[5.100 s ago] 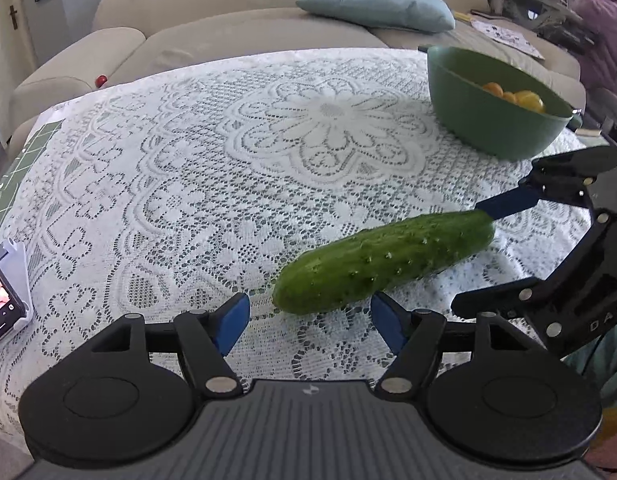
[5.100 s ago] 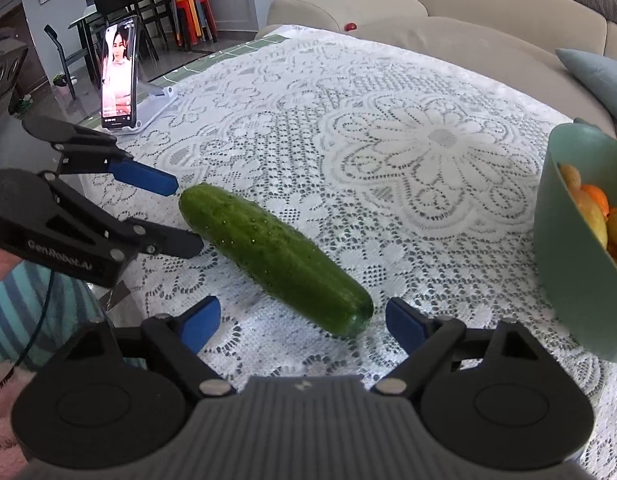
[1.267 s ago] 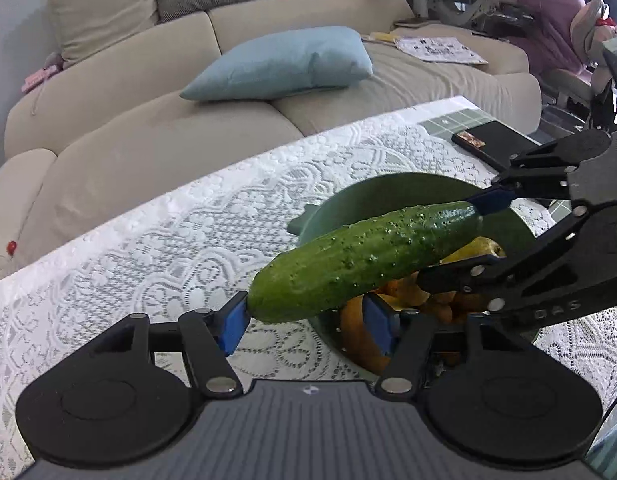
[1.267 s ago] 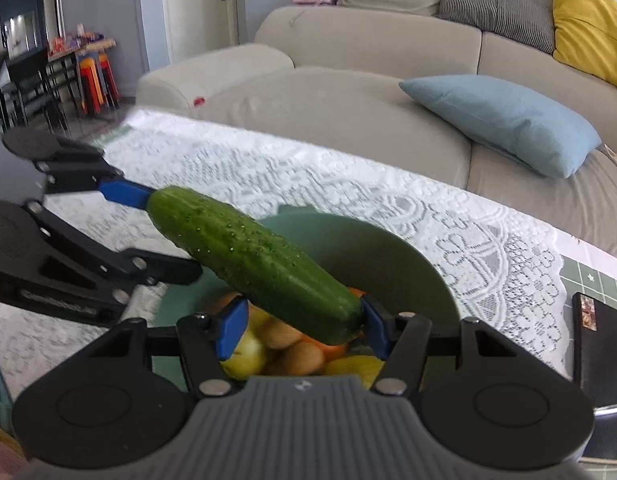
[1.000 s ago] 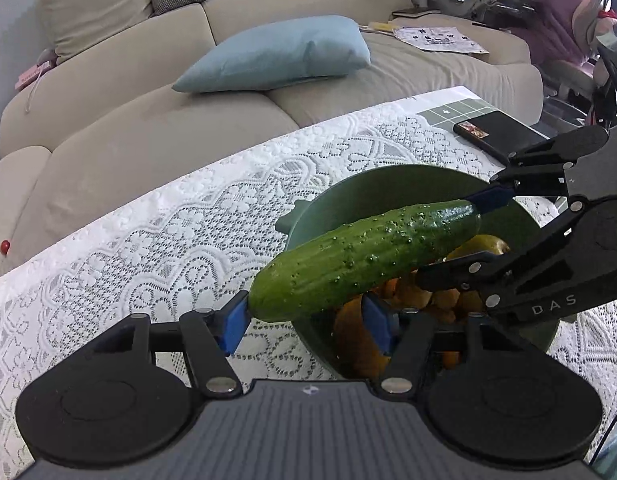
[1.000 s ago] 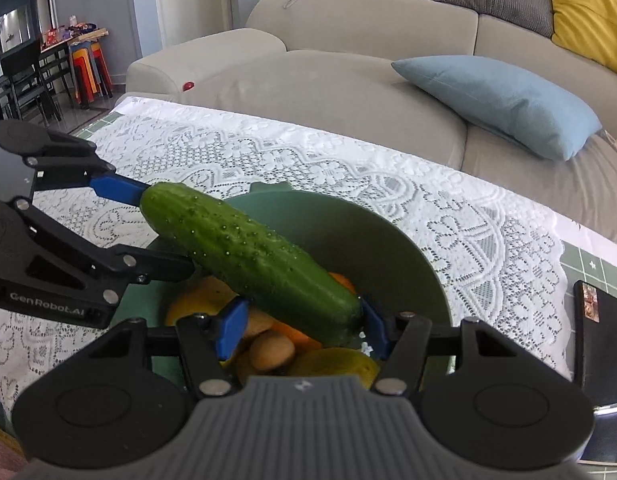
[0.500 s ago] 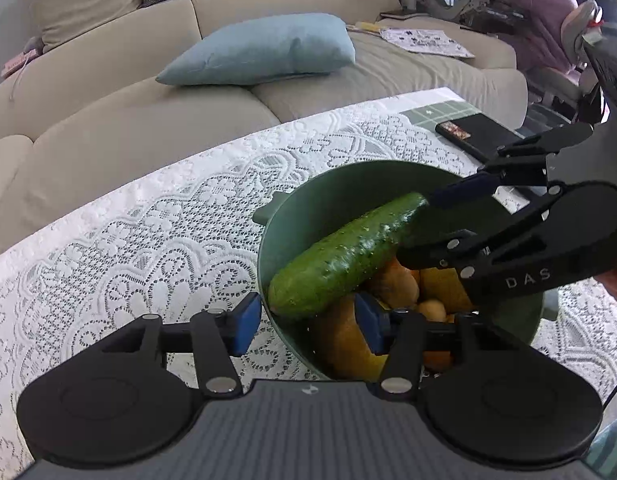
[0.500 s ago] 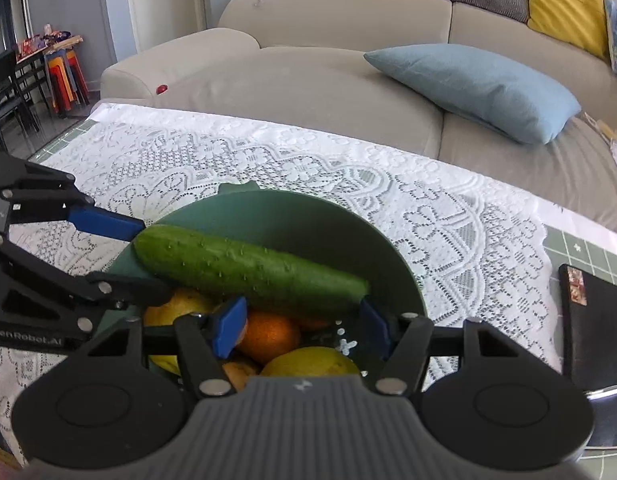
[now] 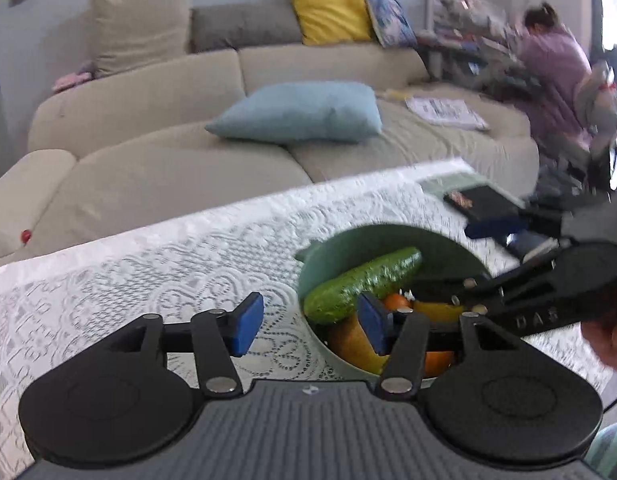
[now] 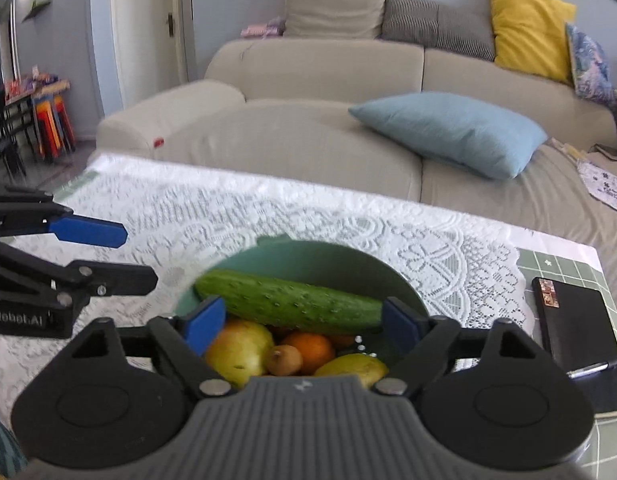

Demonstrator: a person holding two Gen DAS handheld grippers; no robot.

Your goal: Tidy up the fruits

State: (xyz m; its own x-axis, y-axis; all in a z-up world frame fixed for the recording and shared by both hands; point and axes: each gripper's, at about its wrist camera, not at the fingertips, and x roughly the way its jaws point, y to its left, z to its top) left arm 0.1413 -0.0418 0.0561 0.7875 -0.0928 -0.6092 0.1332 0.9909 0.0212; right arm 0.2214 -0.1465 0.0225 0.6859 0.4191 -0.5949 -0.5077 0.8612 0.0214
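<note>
Across the middle of both views runs my white lace tablecloth [image 10: 308, 216]. At lower centre the green round bowl [image 10: 320, 258] holds the long bumpy green cucumber [image 10: 288, 300] atop oranges and lemons. My left gripper [image 9: 308, 322] and right gripper [image 10: 304, 320] have just been opening; both jaws stand apart, empty. The cucumber could roll off that heap if a finger clips it. The flat black notebook [image 10: 580, 328] sits at right, clear.
</note>
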